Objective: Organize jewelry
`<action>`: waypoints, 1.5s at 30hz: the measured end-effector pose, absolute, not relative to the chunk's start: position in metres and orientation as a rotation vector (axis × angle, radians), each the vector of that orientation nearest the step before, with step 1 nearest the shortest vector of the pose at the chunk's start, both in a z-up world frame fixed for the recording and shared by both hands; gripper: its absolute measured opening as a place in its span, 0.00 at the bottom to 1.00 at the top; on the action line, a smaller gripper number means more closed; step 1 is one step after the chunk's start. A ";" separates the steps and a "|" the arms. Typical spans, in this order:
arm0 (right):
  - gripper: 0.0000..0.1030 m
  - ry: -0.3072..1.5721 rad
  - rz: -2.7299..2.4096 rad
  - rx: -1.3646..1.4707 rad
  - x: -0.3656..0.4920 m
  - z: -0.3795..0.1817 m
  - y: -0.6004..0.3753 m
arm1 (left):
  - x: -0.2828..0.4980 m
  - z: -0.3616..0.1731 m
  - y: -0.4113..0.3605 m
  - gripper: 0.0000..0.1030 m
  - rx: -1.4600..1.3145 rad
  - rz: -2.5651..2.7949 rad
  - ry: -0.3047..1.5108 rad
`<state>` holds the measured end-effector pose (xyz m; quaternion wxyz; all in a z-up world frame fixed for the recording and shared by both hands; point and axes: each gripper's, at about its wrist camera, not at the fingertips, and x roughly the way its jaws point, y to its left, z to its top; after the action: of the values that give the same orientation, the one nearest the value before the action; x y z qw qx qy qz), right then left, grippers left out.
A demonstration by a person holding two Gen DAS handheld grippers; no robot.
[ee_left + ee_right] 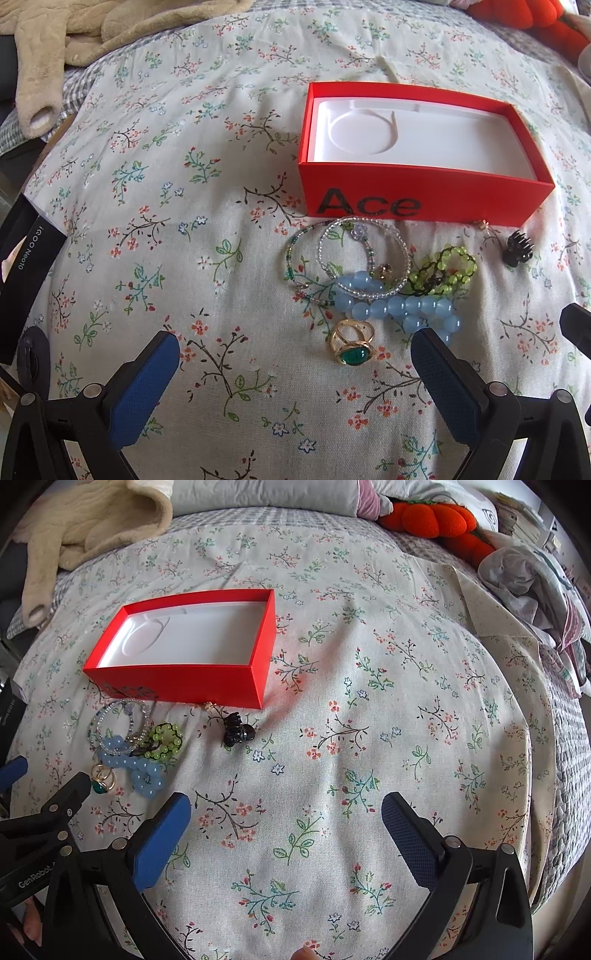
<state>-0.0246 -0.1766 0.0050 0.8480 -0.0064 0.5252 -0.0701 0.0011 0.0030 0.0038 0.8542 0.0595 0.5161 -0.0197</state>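
An open red box [417, 192] [192, 681] with a white insert lies on the floral bedspread; nothing is inside it. In front of it sits a pile of jewelry: a gold ring with a green stone [352, 345] [101, 779], a blue bead bracelet [402, 308] [136, 766], clear bead bracelets [364, 254] [118, 720], a yellow-green bead bracelet [448, 271] [166, 740] and a black hair claw [519, 249] [238, 731]. My left gripper [295, 356] is open just short of the ring. My right gripper [286, 818] is open over bare cloth, right of the pile.
A black phone box [22, 258] lies at the left edge. Beige plush clothing [85, 520] is at the far left, an orange plush [436, 517] and crumpled cloth [524, 576] at the far right. The left gripper's finger [62, 805] shows in the right wrist view.
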 end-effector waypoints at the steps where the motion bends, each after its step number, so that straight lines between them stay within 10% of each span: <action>1: 1.00 1.107 -0.148 -0.014 -0.025 0.004 -0.176 | 0.001 0.004 0.003 1.00 0.125 -0.041 1.086; 45: 1.00 1.152 -0.113 0.030 0.001 0.011 -0.203 | 0.031 0.008 0.019 1.00 0.120 -0.203 1.179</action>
<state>0.0008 -0.2028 0.0106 0.8370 0.0141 0.5444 -0.0534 0.0309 0.0187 0.0078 0.8248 0.0565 0.5545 -0.0955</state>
